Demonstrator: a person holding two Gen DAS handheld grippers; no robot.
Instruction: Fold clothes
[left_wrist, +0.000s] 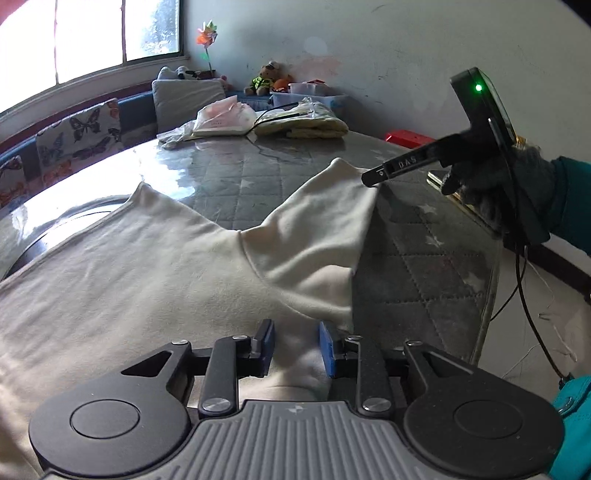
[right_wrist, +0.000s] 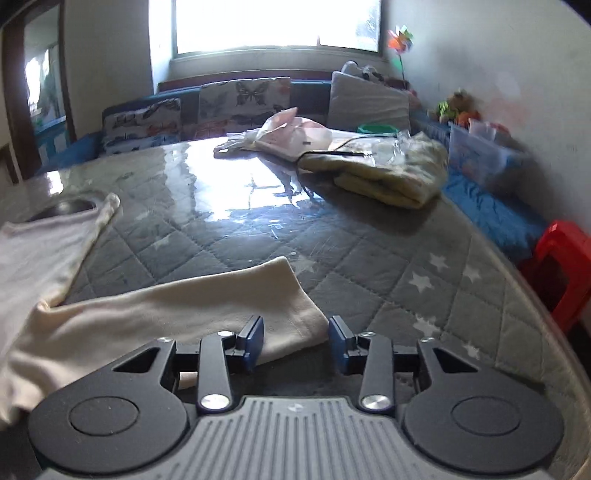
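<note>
Both wrist views low, close over the quilted tabletop (left_wrist: 424, 266), facing twelve o'clock toward the window (right_wrist: 273, 26); cream garment (right_wrist: 184, 310) shared.

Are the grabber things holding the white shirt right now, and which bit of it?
Neither holds it. The left gripper is open over the white shirt body. The right gripper is open at the sleeve end; its fingers don't pinch it.

Bright window (right_wrist: 277, 26) at upper centre of the right wrist view, glare on the table (right_wrist: 229, 206) with its grey quilted, star-printed cover. Butterfly-print cushions (right_wrist: 243, 99) line a blue bench beneath. Scuffed white wall (left_wrist: 369, 48) at right. Red stool (right_wrist: 561, 258) at right edge.
</note>
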